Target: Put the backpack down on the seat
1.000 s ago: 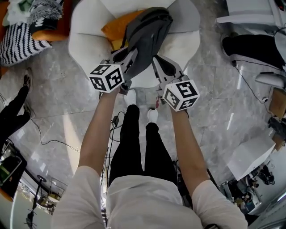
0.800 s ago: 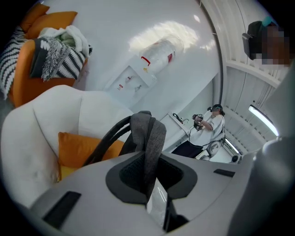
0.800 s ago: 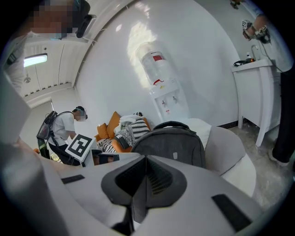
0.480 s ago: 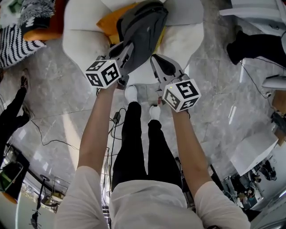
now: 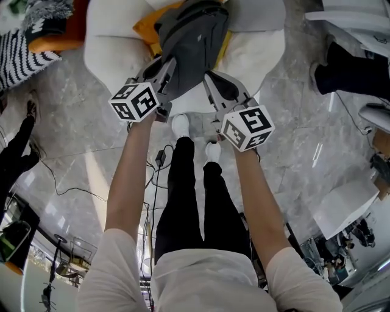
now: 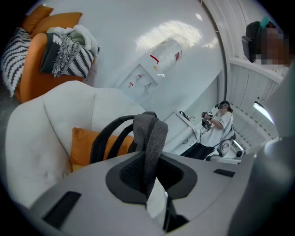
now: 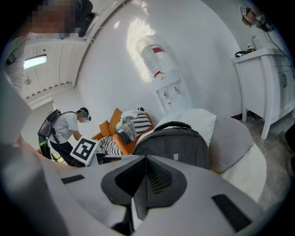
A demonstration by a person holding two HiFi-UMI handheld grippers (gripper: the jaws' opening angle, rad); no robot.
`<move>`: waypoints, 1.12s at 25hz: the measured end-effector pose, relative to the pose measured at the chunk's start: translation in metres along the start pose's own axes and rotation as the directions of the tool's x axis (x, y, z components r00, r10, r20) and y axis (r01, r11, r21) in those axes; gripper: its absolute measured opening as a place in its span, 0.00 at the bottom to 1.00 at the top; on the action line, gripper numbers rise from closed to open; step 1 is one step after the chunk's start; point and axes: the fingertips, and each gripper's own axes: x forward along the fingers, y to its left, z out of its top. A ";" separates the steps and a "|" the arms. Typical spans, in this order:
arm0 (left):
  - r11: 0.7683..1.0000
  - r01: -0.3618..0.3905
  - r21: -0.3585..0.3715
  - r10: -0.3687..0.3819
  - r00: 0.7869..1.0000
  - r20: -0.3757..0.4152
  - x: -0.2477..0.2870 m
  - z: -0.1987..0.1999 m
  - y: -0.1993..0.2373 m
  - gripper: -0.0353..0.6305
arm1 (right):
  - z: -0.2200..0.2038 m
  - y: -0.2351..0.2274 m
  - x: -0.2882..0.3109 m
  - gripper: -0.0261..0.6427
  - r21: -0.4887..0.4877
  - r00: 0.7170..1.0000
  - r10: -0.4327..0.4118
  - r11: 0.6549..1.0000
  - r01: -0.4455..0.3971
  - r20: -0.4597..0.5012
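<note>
A grey backpack (image 5: pixel 194 38) stands over the seat of a white armchair (image 5: pixel 109 42) and leans on an orange cushion (image 5: pixel 148 30). My left gripper (image 5: pixel 166 68) reaches to its near side. In the left gripper view this gripper (image 6: pixel 146 159) is shut on a grey strap (image 6: pixel 152 133) of the backpack, with the black shoulder straps (image 6: pixel 107 136) behind it. My right gripper (image 5: pixel 209 78) hovers just right of the backpack, apart from it. The right gripper view shows this gripper (image 7: pixel 143 171) shut on nothing, with the backpack (image 7: pixel 171 144) upright beyond it on the armchair (image 7: pixel 239 170).
An orange sofa (image 5: pixel 55 41) with a striped blanket (image 5: pixel 24 58) stands left of the armchair. Cables (image 5: pixel 67 194) trail over the marble floor. White furniture (image 5: pixel 356 15) stands at the right. Another person (image 6: pixel 220 125) is farther back. A water dispenser (image 7: pixel 161 73) stands by the wall.
My left gripper has moved a little left and forward with the backpack strap, and the backpack sits farther over the seat. The right gripper has hardly moved.
</note>
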 end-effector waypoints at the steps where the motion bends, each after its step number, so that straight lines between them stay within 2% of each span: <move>1: 1.000 -0.004 0.000 0.004 1.000 0.001 -0.001 0.000 0.003 0.15 | -0.001 0.000 0.002 0.08 0.002 1.000 0.001 1.000 -0.001 -0.001; 18: 0.998 -0.067 -0.015 0.067 0.997 0.025 -0.022 0.007 0.054 0.15 | -0.021 0.012 0.031 0.08 0.012 0.999 0.035 0.999 -0.035 -0.040; 28: 0.992 -0.125 0.009 0.124 0.992 0.035 -0.027 0.010 0.083 0.15 | -0.030 0.018 0.050 0.08 0.002 0.996 0.071 0.997 -0.071 -0.062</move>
